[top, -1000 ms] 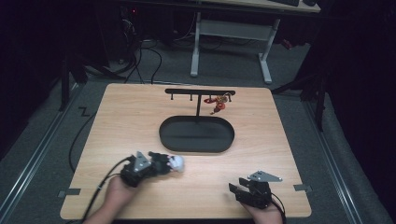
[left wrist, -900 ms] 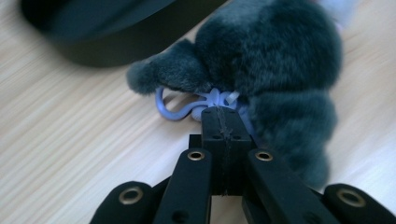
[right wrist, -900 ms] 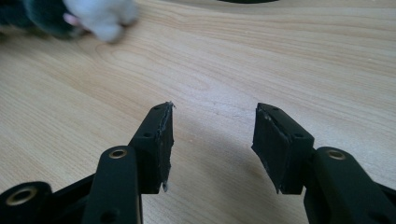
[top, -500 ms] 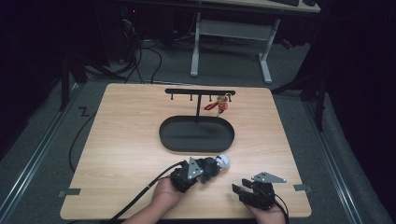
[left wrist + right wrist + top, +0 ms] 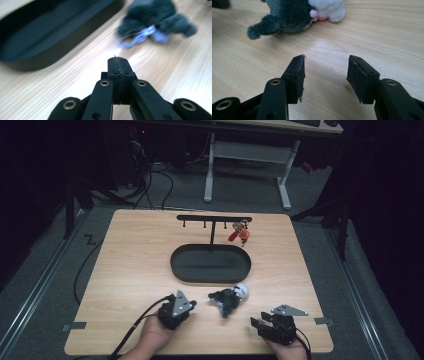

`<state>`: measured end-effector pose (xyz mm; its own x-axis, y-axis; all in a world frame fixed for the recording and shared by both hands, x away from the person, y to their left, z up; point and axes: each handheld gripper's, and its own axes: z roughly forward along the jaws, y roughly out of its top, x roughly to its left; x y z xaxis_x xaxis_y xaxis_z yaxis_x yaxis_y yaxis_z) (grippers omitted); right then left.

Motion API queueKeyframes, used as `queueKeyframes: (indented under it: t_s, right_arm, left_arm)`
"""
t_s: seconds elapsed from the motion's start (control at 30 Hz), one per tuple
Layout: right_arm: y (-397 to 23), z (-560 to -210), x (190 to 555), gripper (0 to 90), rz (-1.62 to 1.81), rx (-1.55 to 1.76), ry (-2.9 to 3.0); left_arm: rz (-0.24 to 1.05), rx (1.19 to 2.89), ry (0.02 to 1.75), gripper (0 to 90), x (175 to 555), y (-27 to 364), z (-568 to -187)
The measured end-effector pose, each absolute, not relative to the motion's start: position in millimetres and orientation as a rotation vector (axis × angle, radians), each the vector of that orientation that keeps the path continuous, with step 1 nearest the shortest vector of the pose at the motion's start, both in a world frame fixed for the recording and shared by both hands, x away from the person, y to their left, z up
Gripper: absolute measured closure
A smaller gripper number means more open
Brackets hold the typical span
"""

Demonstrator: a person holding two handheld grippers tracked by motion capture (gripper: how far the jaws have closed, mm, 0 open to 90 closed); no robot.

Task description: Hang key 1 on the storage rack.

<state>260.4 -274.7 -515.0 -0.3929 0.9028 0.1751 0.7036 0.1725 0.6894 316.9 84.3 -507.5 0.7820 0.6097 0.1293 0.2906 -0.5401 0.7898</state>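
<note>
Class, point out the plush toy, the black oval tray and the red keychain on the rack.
plush toy (image 5: 227,299), high view, dark body.
black oval tray (image 5: 210,276), high view, near rim.
red keychain (image 5: 234,236), high view, red tag.

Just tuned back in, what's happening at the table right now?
A person works the wooden table with a gripper in each hand. A small grey and white plush keychain toy lies loose on the wood just in front of the black oval tray, between the two grippers. The left gripper has its jaws shut with nothing in them, beside the toy. The right gripper rests near the table's front edge, jaws open and aimed toward the toy. Another keychain hangs on the hook rack.
</note>
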Motion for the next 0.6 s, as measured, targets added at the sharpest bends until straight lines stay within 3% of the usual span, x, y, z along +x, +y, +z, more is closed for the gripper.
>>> queueKeyframes:
  t_s: [0.17, 0.27, 0.33, 0.4, 0.6]
  right_arm:
    - [-272, -517, 262, 49.6, 1.023, 1.556, 2.178]
    - [-270, -516, 263, 55.0, 1.021, 1.552, 2.178]
    - [-267, -515, 264, 66.3, 1.012, 1.545, 2.18]
    - [-263, -508, 270, 89.9, 0.998, 1.522, 2.166]
    - [-245, -484, 294, 90.0, 0.982, 1.458, 2.137]
  left_arm:
    - [0.625, 2.166, 0.733, 89.2, 317, 137, -501]
    - [0.656, 2.14, 0.838, 88.7, 324, 173, -507]
    - [0.642, 2.111, 0.881, 86.8, 327, 189, -511]
    - [0.633, 2.096, 0.908, 80.3, 331, 203, -511]
    - [0.619, 2.029, 1.005, 68.2, 339, 224, -512]
